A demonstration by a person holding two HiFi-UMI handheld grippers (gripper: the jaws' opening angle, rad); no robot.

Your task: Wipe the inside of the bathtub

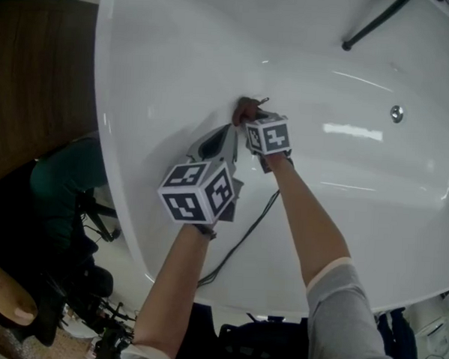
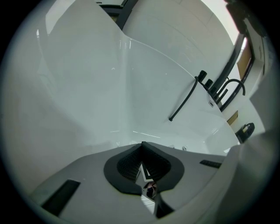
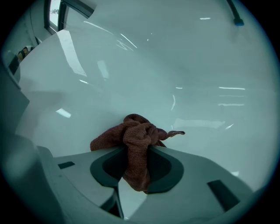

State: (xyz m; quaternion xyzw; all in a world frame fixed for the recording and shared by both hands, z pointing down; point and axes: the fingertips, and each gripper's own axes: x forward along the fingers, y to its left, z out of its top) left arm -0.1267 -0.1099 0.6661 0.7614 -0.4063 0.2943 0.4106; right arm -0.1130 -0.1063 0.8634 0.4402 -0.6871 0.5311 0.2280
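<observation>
My right gripper (image 3: 139, 151) clamps the cloth (image 3: 131, 131), bunched just ahead of its tips at the tub (image 3: 183, 65) wall. I'd press flat and overlap strokes. My left gripper (image 2: 142, 153) is closed, empty.

The left gripper (image 2: 142, 145) pointed into the white bathtub (image 2: 83, 87), its jaws pressed together with nothing between them. Far to the right, a thin black rod (image 2: 183, 101) slanted down the tub wall, near a curved black tap (image 2: 234, 84).
</observation>
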